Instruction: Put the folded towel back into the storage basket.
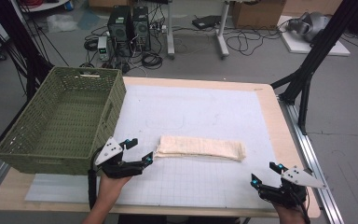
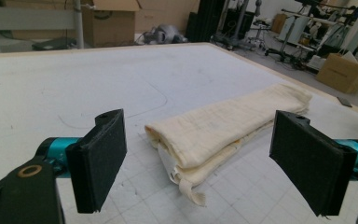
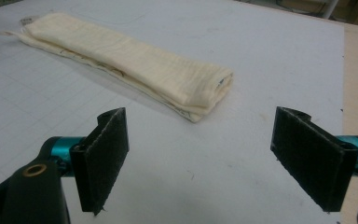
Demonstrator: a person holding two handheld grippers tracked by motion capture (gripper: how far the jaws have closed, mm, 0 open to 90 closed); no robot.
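- A soft, cream cloth (image 1: 199, 148), folded into a long strip, lay near the middle of the counter (image 1: 205, 112).
- A green woven basket (image 1: 65, 119) sat at the counter's left edge.
- The left gripper (image 1: 138, 150) and right gripper (image 1: 264, 172) had their flat black fingers (image 2: 98, 165) spread apart, holding nothing.
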